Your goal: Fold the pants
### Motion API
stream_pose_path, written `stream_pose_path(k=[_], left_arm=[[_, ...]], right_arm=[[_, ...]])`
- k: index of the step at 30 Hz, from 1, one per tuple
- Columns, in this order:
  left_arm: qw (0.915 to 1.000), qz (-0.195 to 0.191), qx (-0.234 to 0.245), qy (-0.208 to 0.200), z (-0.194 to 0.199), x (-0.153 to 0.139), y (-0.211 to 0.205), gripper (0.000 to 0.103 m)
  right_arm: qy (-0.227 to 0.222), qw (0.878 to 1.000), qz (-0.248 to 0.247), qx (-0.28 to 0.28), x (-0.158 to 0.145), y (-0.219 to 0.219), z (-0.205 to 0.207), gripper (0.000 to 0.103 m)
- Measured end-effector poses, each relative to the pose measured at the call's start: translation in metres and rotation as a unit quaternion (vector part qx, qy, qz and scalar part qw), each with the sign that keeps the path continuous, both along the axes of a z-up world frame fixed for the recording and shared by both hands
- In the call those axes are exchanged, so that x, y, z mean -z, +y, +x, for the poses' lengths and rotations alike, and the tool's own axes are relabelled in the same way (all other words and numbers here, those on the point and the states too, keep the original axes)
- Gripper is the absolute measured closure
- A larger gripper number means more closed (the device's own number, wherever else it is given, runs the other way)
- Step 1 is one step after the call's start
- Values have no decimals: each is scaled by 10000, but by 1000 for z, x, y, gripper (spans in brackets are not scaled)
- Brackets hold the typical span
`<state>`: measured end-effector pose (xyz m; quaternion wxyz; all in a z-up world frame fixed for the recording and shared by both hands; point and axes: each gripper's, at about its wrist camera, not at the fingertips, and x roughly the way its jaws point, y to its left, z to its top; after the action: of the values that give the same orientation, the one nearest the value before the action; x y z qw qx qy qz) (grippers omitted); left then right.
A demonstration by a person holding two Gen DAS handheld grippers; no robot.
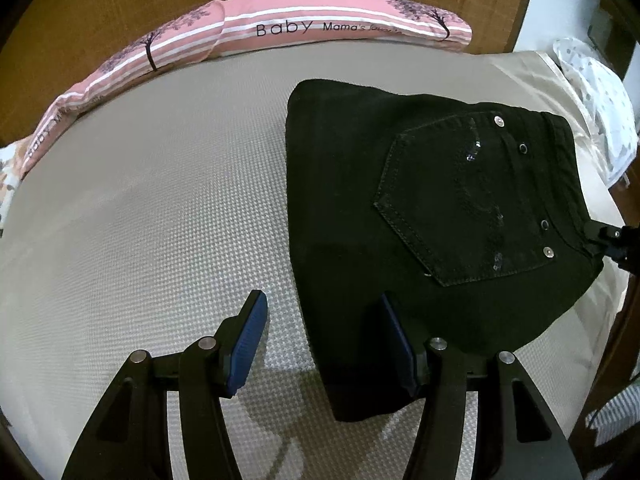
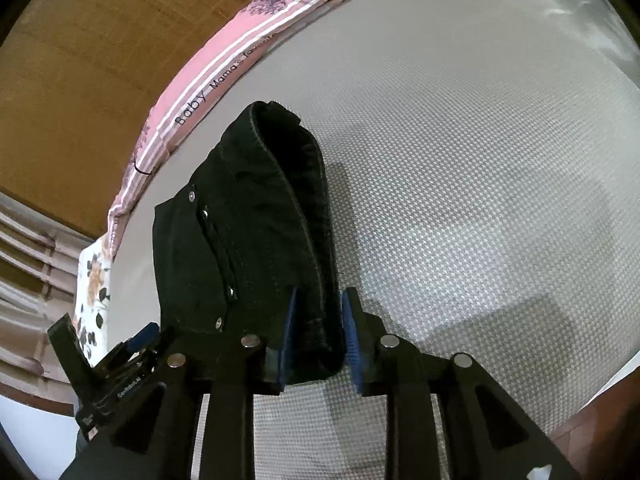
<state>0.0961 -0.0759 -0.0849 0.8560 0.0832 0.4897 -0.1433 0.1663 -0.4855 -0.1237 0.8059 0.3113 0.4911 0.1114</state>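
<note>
Two grippers: left gripper (image 1: 324,344) jaws gaped, pants (image 1: 432,216) edge between; right gripper (image 2: 320,340) jaws clamped the waistband.
Surroundings: pink pillow (image 1: 280,26) behind, on bed (image 1: 140,200).

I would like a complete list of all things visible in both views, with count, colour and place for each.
pants: one pair, black, folded, on the right part of the mattress, back pocket up
mattress: one, grey-beige woven cover, under everything
long pillow: one, pink with white stripes and tree prints, along the far edge by the headboard
headboard: one, brown woven panel, behind the pillow
spotted cloth: one, white with grey dots, at the far right edge
floral cloth: one, white with orange flowers, beside the mattress
left tongs: one, black with blue pads, open at the near edge of the pants
right tongs: one, black with blue pads, around the folded edge of the pants
</note>
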Motion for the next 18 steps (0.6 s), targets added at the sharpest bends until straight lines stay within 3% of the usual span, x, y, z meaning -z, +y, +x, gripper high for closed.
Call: stream_pose_path(k=[6,18], left_arm=[[9998,194,-30,-83,-2,-8,0,44],[9990,387,-170,-120,4,-11,9,37]], right_arm=[[44,9999,-53,87,-1,-3,-2,70],[117,9997,-208,-89,-5,-7,4,61]])
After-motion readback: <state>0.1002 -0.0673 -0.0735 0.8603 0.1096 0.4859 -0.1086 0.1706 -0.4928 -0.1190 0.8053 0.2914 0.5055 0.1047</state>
